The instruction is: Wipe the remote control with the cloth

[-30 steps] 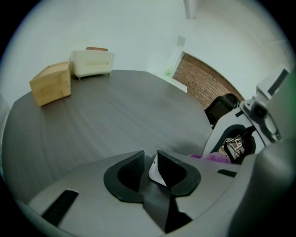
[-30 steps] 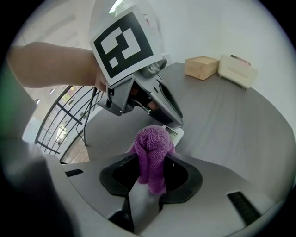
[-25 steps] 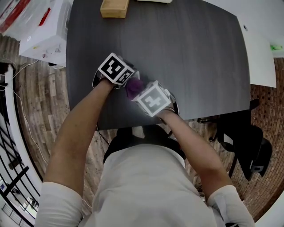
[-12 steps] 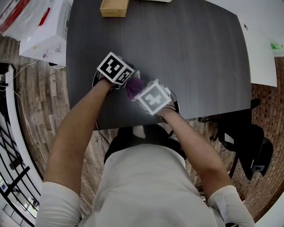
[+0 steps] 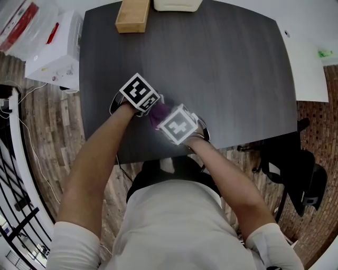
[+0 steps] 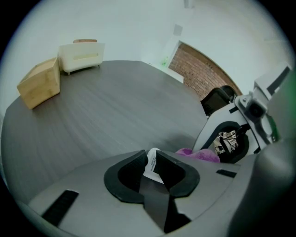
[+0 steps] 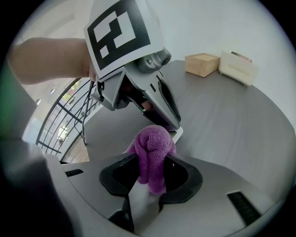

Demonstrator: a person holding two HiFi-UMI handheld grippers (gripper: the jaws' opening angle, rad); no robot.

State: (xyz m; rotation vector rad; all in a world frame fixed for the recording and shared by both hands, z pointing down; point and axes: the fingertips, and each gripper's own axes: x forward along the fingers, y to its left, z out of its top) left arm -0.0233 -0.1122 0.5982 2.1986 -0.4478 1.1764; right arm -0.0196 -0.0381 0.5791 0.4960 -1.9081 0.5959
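Observation:
My left gripper (image 6: 151, 159) is shut on a thin white remote control (image 6: 151, 167), whose printed end pokes out between the jaws. The purple cloth (image 7: 152, 155) is bunched up in my right gripper (image 7: 155, 163), which is shut on it. The cloth's fold lies against the remote's white tip (image 7: 178, 134), just under the left gripper's fingers (image 7: 166, 104). In the head view both marker cubes (image 5: 139, 94) (image 5: 178, 124) sit close together near the front edge of the dark table (image 5: 227, 68), with a little cloth (image 5: 158, 112) showing between them. The remote is hidden there.
A wooden box (image 5: 132, 16) and a cream holder (image 5: 177, 4) stand at the table's far edge. White boxes (image 5: 53, 47) lie on the floor at the left. A white table (image 5: 309, 63) and a black chair (image 5: 296, 169) are at the right.
The head view has tipped, so more of the far table edge shows. The left gripper has tilted slightly; both grippers stay together at the same spot with the cloth between them.

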